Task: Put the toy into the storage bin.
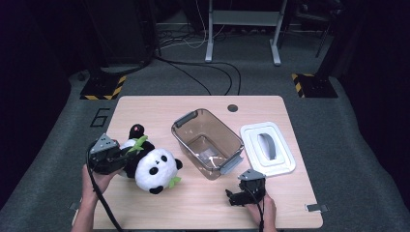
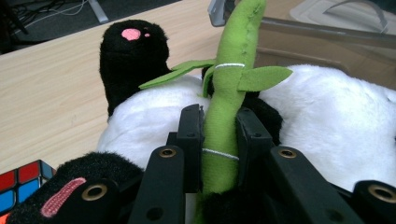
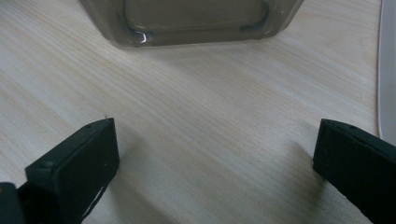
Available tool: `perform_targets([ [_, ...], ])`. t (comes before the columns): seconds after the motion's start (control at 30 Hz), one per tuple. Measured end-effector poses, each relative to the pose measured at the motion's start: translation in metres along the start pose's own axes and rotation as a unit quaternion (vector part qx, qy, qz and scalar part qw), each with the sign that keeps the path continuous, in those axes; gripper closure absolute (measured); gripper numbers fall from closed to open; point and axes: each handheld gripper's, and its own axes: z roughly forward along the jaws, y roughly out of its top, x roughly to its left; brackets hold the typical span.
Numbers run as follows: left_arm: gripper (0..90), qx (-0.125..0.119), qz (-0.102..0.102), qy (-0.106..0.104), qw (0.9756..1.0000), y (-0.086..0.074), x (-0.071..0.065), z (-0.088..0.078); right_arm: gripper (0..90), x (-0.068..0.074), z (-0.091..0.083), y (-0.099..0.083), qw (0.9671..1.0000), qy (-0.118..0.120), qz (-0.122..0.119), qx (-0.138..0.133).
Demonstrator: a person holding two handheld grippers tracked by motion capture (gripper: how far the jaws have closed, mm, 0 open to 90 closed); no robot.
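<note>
From above, the panda plush lies on the table's left part, just left of the clear bin, with the left gripper at its back and the right gripper resting near the front edge. The left gripper view shows the jaws pinching the plush's green bamboo stalk. In the right gripper view the jaws stand spread wide over bare wood, facing the bin.
</note>
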Motion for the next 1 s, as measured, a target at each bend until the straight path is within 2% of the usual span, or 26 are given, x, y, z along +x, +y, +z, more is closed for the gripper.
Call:
perform_targets([
  [0.2,75.0,-0.002,0.004,-0.004,1.0,0.006,0.0,-0.006,0.0,0.0,0.0,0.0,1.0,0.0,0.0,0.0],
  [0.47,75.1,-0.022,0.0,-0.009,0.9997,0.018,0.0,-0.019,0.0,0.0,0.0,0.0,1.0,0.0,0.0,0.0],
  [0.83,75.1,-0.05,0.014,-0.011,0.9986,0.053,-0.004,-0.047,0.0,0.0,0.0,0.0,1.0,0.0,0.0,0.0],
  [0.9,75.1,-0.056,0.016,-0.012,0.9982,0.064,-0.005,-0.051,0.0,0.0,0.0,0.0,1.0,0.0,0.0,0.0],
  [0.97,75.1,-0.057,0.016,-0.012,0.9981,0.068,-0.005,-0.051,0.0,0.0,0.0,0.0,1.0,0.0,0.0,0.0],
  [1.0,75.1,-0.06,0.019,-0.011,0.998,0.075,-0.006,-0.051,0.0,0.0,0.0,0.0,1.0,0.0,0.0,0.0],
])
